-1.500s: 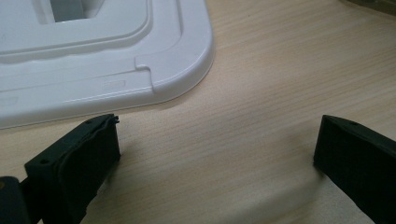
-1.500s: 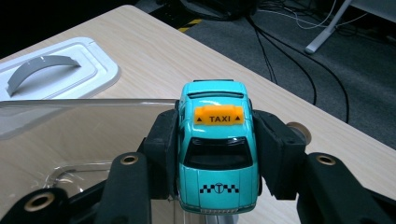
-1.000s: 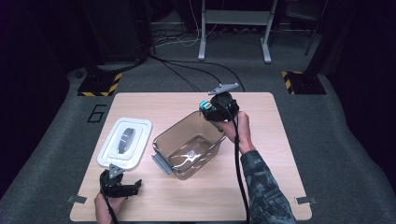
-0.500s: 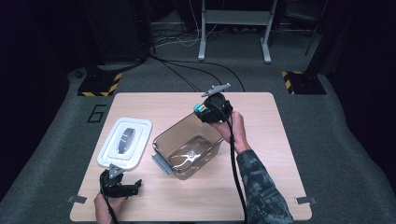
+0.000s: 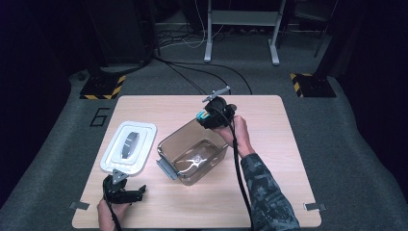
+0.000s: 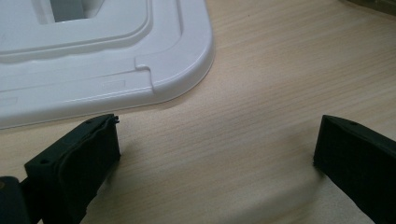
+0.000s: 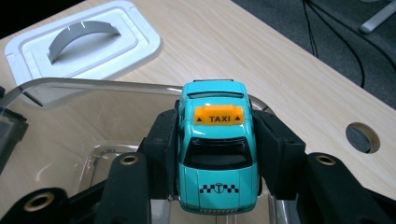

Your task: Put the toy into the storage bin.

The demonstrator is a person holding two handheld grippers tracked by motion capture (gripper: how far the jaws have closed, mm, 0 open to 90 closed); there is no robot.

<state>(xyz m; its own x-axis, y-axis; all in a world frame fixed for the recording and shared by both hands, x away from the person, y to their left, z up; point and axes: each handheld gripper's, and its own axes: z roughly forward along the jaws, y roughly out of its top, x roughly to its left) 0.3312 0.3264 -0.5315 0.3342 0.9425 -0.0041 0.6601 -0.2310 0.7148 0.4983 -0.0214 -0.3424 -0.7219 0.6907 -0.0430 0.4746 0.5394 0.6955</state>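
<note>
Above the table (image 5: 288, 159), seen from the high view: right gripper (image 5: 208, 118) poised over the far rim of the clear bin (image 5: 192, 154), teal toy taxi (image 5: 202, 115) pinched in it; left gripper (image 5: 126, 193) parked near the white lid (image 5: 129, 147).

Along the left gripper's jaws: spread wide on bare wood, nothing between, lid (image 6: 93, 60) just ahead.

Along the right gripper's jaws: clamped on the taxi's (image 7: 217, 154) doors, held above the bin (image 7: 70, 121). Judged light, rigid, glossy and slip-prone; flat flanks the safest hold.
</note>
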